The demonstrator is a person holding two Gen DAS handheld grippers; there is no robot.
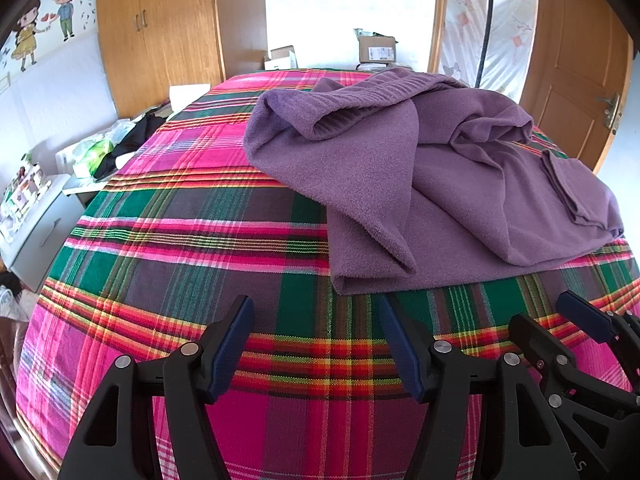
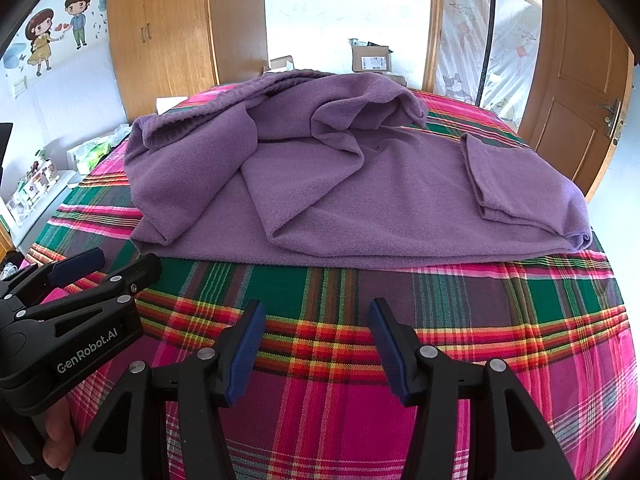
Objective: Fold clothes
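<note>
on a bed (image 2: 500,360) spread with a pink, green and orange plaid cover lies the task's one garment, a purple fleece garment (image 2: 360,184), filling the 12 o'clock half of the right wrist view and the 1 o'clock quarter of the left wrist view (image 1: 440,168). its near hem runs fairly straight along the cover, but above that the cloth is heaped: a ribbed band, probably a waistband or cuff though the bunching hides which, curls open toward 11 o'clock, and a smaller flap (image 2: 504,176) is turned over at 3 o'clock. judged from this lie, folding is hardly begun; the piece has still to be spread flat, squared and then folded, so nearly all the task remains.

the right gripper (image 2: 316,340) sits at 6 o'clock of its own view, tongs set well apart and empty, short of the near hem. the left gripper (image 1: 316,344) does the same in its view, tongs likewise apart with nothing between them, its line aimed at the garment's near left corner. each tool shows at the edge of the other's view; the two are side by side, both clear of the cloth. a cardboard box (image 2: 370,58) stands beyond the bed at 12 o'clock.
</note>
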